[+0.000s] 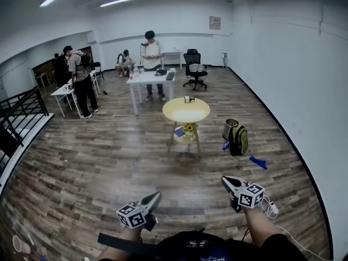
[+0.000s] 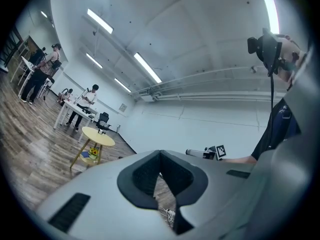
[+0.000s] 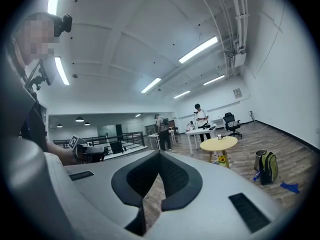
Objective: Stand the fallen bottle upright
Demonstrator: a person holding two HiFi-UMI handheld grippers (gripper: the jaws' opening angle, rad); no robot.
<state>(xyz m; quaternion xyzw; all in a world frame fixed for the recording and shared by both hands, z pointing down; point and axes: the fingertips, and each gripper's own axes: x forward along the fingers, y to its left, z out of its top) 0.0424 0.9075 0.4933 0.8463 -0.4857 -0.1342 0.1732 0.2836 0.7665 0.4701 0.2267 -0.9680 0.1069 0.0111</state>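
Head view: a small object (image 1: 188, 99) is sitting at the far edge of the round table (image 1: 176, 113) and is appearing too small to identify. Items on the shelf (image 1: 187, 139) under the tabletop are partly hiding behind the legs and are not resolving clearly. Things on the white desk (image 1: 142, 80) are appearing too small to name. A blue item (image 1: 258, 161) on the floor is not resolving into a recognisable shape. The bottom edge is cutting off both forearms (image 1: 262, 227). The bottom-left corner is cutting off a cup (image 1: 20, 246). A white cable (image 1: 270, 206) is running out towards the bottom edge, partly behind the right forearm.
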